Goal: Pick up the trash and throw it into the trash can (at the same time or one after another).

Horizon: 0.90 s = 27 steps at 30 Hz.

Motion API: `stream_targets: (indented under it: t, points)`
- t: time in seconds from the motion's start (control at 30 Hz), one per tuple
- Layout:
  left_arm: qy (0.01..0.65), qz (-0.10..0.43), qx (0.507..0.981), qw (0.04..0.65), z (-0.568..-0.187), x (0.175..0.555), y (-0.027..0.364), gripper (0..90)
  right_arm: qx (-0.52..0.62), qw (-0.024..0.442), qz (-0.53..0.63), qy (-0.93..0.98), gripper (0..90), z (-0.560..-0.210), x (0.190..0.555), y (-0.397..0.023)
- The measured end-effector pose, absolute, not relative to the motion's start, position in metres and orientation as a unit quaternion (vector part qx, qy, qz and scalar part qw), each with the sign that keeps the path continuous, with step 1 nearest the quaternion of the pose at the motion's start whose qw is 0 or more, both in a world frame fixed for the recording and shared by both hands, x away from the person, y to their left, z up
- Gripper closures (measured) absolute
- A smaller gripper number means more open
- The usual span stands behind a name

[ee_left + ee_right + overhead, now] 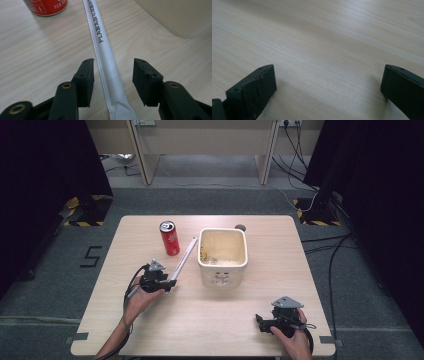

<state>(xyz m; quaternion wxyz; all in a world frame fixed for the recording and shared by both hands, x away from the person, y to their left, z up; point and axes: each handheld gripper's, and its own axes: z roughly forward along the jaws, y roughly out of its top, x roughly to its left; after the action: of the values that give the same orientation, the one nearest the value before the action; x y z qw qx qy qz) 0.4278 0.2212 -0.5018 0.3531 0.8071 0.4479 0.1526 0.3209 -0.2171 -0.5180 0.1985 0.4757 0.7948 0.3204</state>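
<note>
Here, left hand-held gripper (113, 75) straddles wrapped straw (105, 52).
Jaws apart, not yet gripping; right hand-held gripper (328, 80) wide, idle on surface (324, 37).

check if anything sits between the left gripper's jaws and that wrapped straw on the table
Nothing visible does. The left gripper straddles the near end of the wrapped straw, bare table on both sides of it, pads not yet touching. The can and tub stand farther off.
</note>
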Motion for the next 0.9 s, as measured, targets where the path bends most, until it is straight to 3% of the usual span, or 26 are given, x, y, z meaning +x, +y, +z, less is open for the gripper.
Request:
stream_targets:
  t: [0.4,0.73,0.9]
  points:
    - [0.444,0.144,0.815,0.343,-0.5078,0.4361,0.2171,58.8,0.476,0.198,0.320,0.795,0.3,-0.5179,0.3209,-0.2171]
    - [0.427,0.149,0.825,0.340,-0.5074,0.4369,0.2178,77.3,0.475,0.197,0.320,0.795,0.3,-0.5179,0.3206,-0.2170]
    - [0.427,0.143,0.822,0.348,-0.5046,0.4351,0.2209,78.6,0.474,0.198,0.321,0.796,0.3,-0.5181,0.3205,-0.2171]
